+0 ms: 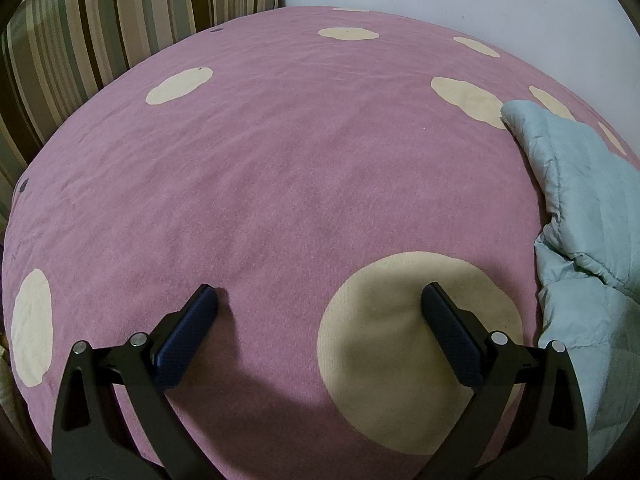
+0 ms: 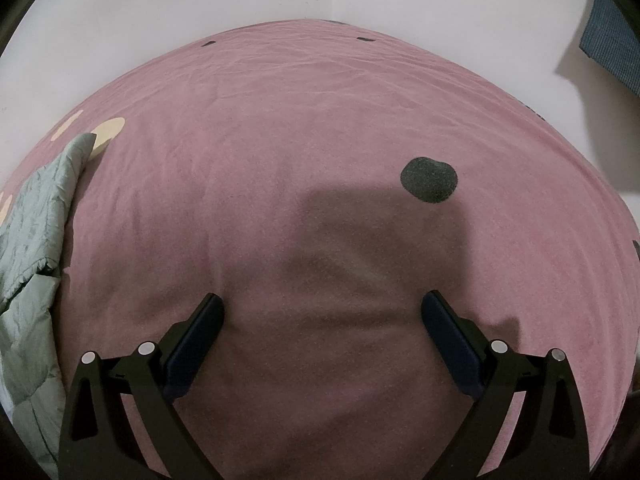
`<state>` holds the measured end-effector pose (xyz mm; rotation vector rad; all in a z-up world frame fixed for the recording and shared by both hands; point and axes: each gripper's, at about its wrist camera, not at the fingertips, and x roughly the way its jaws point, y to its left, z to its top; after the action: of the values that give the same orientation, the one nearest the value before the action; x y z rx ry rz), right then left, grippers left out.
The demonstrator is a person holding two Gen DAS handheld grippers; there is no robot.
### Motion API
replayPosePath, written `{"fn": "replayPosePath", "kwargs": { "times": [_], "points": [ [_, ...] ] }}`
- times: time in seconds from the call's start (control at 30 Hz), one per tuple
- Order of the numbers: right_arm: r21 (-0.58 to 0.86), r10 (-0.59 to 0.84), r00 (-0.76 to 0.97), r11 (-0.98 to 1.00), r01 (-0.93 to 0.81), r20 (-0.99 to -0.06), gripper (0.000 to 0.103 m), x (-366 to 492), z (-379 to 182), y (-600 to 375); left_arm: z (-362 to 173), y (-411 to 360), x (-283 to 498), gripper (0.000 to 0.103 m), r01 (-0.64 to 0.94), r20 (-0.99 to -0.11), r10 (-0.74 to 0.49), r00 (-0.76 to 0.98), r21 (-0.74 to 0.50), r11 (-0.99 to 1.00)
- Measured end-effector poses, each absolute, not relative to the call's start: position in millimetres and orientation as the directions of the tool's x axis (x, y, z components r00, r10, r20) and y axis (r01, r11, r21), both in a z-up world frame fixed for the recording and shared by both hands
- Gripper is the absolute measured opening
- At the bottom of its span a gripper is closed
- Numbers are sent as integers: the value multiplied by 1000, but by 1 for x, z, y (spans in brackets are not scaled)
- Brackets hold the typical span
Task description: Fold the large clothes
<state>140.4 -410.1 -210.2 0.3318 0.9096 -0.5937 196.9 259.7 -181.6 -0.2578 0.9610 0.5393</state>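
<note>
I see my left gripper [image 1: 320, 300] spread wide over the pink spotted bedcover [image 1: 280, 168], holding nothing; the pale blue quilted garment [image 1: 588, 216] lies at the right edge. My right gripper [image 2: 322, 308] gapes wide too, the garment [image 2: 36, 240] at left edge.

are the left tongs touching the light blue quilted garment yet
Apart. In the left wrist view the left tongs stand open over the pink spotted cover, and a strip of cover shows between the right finger and the light blue quilted garment.
</note>
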Motion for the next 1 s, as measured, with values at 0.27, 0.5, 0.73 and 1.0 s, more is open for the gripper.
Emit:
{"fn": "replayPosePath", "kwargs": {
  "times": [0.27,0.5,0.73,1.0],
  "points": [
    [28,-335,472,792,610,-815,98,141,-210,-409,-181,261,185,101,-545,-830,320,457,23,838],
    [27,-335,472,792,610,-815,98,141,-210,-409,-181,266,185,101,-545,-830,321,456,25,838],
    [28,-335,472,791,611,-816,98,141,-210,-409,-181,274,181,101,-545,-830,320,457,23,838],
    [27,-337,471,791,612,-815,98,140,-210,-409,-183,264,194,101,-544,-830,324,454,30,838]
  ]
}}
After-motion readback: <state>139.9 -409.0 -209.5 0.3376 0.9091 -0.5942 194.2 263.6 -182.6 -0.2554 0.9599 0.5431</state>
